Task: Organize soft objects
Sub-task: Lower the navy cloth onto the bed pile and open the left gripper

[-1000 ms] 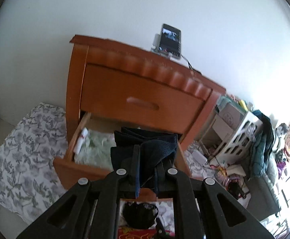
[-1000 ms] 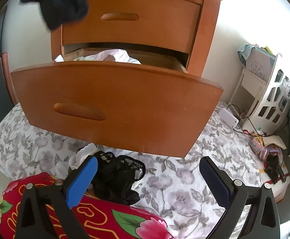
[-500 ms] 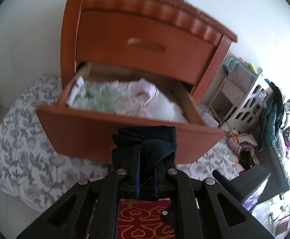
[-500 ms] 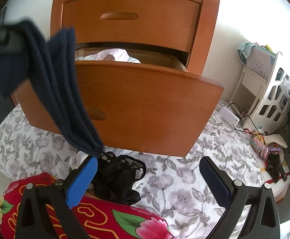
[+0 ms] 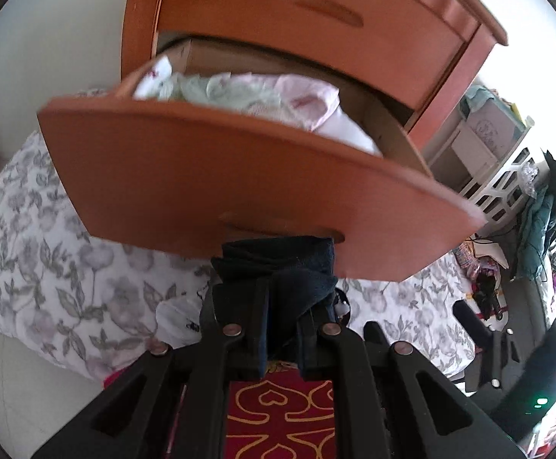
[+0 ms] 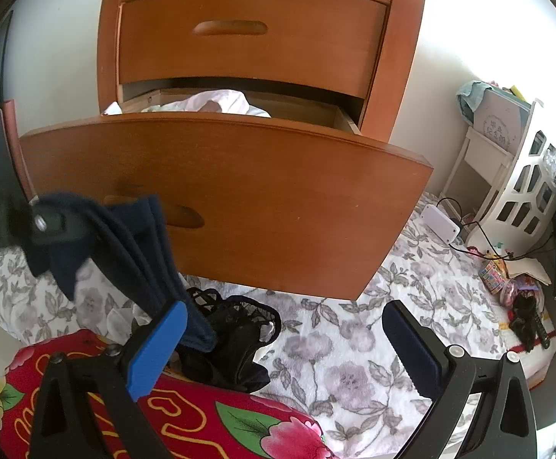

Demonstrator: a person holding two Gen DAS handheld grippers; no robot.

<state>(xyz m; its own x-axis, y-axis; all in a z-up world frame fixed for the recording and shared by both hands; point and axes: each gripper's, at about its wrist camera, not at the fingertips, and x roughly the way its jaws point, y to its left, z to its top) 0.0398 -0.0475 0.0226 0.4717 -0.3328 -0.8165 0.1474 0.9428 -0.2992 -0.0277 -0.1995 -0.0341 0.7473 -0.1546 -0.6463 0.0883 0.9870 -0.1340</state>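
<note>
My left gripper (image 5: 282, 306) is shut on a folded dark navy cloth (image 5: 278, 275). It holds the cloth low in front of the open lower drawer (image 5: 239, 187), just under the handle. From the right wrist view the left gripper (image 6: 48, 225) is at the left, and the navy cloth (image 6: 136, 252) hangs from it down to a black lacy garment (image 6: 232, 336) on the floral blanket (image 6: 354, 344). Pale pink and green clothes (image 5: 247, 95) lie in the drawer. My right gripper (image 6: 283, 329) is open over the blanket with nothing between its fingers.
The wooden nightstand (image 6: 255, 34) has its upper drawer closed. A red flowered cushion (image 6: 186, 420) lies nearest to me. A white box with cables (image 6: 440, 223), a white shelf unit (image 6: 522, 191) and scattered small items stand at the right.
My left gripper has come down with the navy cloth from above the open drawer to in front of the drawer's face. The right gripper has stayed still and open.
</note>
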